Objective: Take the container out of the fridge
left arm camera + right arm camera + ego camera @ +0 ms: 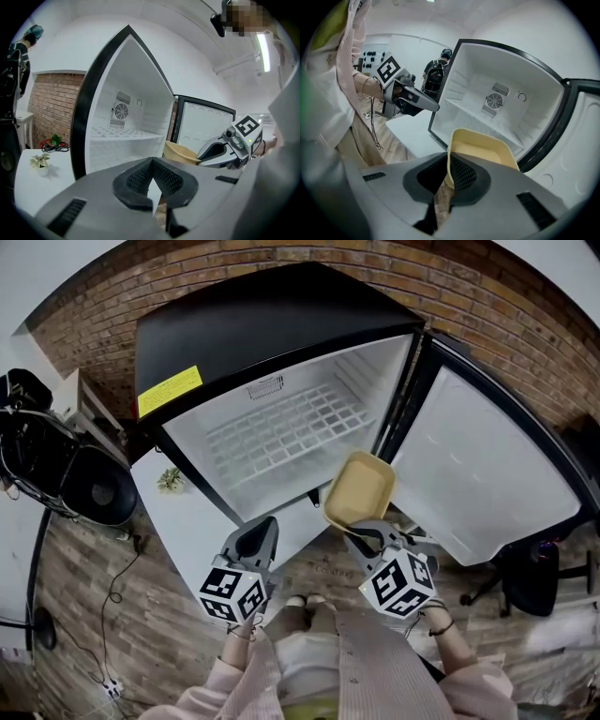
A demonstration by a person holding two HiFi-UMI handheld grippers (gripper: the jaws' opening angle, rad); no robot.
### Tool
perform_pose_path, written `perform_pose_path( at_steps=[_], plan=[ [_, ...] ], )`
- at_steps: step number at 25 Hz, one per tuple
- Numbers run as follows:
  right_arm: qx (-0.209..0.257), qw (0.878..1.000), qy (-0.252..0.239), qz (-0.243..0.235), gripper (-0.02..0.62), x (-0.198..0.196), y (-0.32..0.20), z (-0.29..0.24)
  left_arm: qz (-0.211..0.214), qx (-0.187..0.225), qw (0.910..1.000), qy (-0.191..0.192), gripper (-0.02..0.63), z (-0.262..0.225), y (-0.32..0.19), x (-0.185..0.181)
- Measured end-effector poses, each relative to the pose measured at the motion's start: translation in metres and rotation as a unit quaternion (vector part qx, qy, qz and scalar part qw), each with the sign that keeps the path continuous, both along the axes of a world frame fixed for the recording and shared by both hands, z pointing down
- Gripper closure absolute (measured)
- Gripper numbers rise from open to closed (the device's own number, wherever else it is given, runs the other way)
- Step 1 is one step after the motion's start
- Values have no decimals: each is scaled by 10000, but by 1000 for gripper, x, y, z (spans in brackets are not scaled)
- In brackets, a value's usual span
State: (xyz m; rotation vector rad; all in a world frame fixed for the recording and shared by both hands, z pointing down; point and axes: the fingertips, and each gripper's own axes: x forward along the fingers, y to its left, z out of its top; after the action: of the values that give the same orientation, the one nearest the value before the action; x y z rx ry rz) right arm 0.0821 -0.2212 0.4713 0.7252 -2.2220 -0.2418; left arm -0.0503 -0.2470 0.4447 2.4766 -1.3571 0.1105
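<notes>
A shallow tan container (359,488) hangs in front of the open fridge (216,324), just outside its lower right corner. My right gripper (361,532) is shut on the container's near rim, and the right gripper view shows the rim (480,150) pinched between the pads (461,173). My left gripper (258,535) is beside it on the left, shut and holding nothing. In the left gripper view, its jaws (151,161) meet at the tips, with the container (180,152) and the right gripper (220,152) off to the right. The fridge's white wire shelf (281,432) is bare.
The fridge door (478,474) stands wide open to the right. A white table (187,512) with a small plant (170,479) sits left of the fridge. Black equipment (56,465) and cables lie further left, and a black chair (530,577) stands at the right. A brick wall is behind.
</notes>
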Motion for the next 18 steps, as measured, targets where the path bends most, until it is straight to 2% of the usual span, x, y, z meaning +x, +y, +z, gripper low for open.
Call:
perform_pose_path(
  at_steps=[18],
  plan=[
    [23,10000,-61,-15,575,6,-5,0,-68,55,9999,-87,615,-3,-1,2]
  ],
)
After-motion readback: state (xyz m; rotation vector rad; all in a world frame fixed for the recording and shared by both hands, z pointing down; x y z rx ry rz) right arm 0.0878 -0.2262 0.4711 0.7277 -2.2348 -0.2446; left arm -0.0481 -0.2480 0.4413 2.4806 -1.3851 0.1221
